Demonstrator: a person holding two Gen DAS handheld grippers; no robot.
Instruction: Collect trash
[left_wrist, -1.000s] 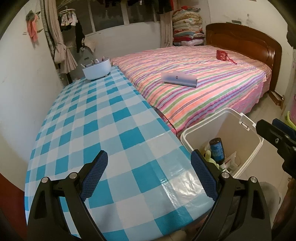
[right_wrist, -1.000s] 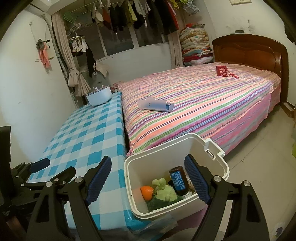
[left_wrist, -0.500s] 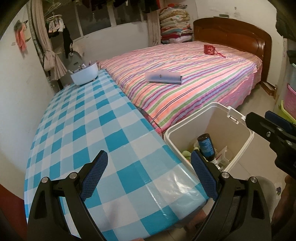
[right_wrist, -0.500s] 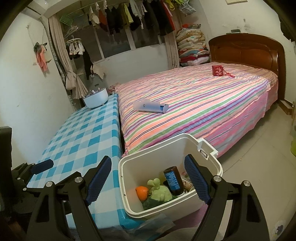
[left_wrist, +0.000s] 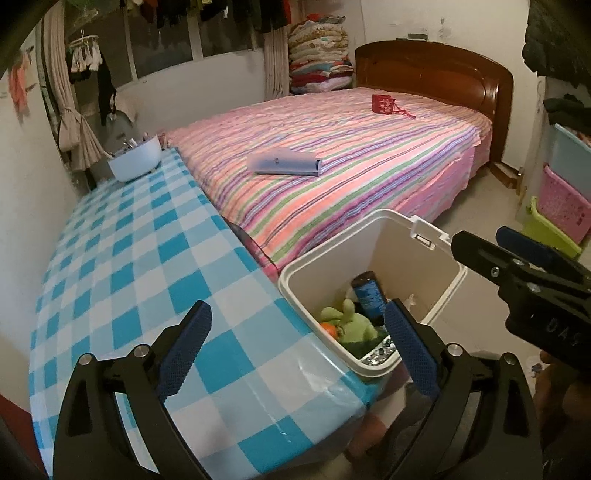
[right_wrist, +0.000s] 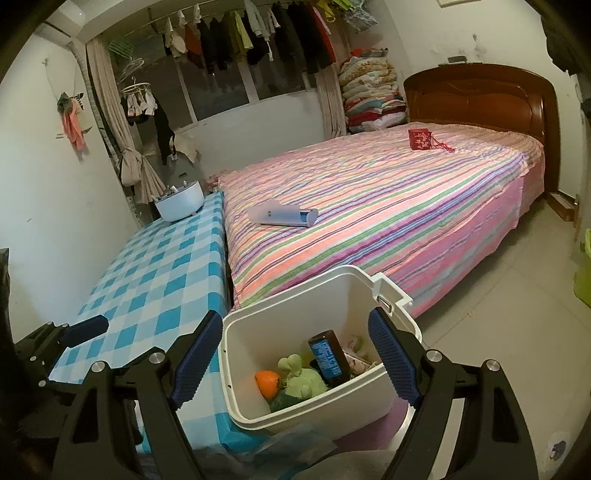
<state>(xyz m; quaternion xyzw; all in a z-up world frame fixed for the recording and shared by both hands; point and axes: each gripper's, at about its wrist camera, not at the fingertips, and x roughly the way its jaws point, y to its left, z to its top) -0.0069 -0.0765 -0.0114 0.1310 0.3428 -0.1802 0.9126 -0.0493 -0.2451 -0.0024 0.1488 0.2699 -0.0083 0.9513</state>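
A white bin (left_wrist: 413, 254) (right_wrist: 295, 291) stands on the floor between the checked table and the bed. Inside it lie a dark bottle with a blue label (right_wrist: 328, 360) (left_wrist: 367, 295), a green soft toy (right_wrist: 301, 378) (left_wrist: 349, 321), an orange (right_wrist: 267, 382) and other scraps. My left gripper (left_wrist: 297, 349) is open and empty above the table's near corner, next to the bin. My right gripper (right_wrist: 295, 367) is open and empty, hovering over the bin; it also shows in the left wrist view (left_wrist: 517, 266).
The table has a blue-and-white checked cloth (left_wrist: 122, 258) with a pale bowl (left_wrist: 135, 162) at its far end. The striped bed (right_wrist: 388, 206) carries a flat light-blue case (right_wrist: 282, 216) and a red pouch (right_wrist: 421, 139). Coloured baskets (left_wrist: 557, 206) stand at right.
Both grippers have drawn back and to the right, so the bin sits closer and more central in view. Both stay open and empty.
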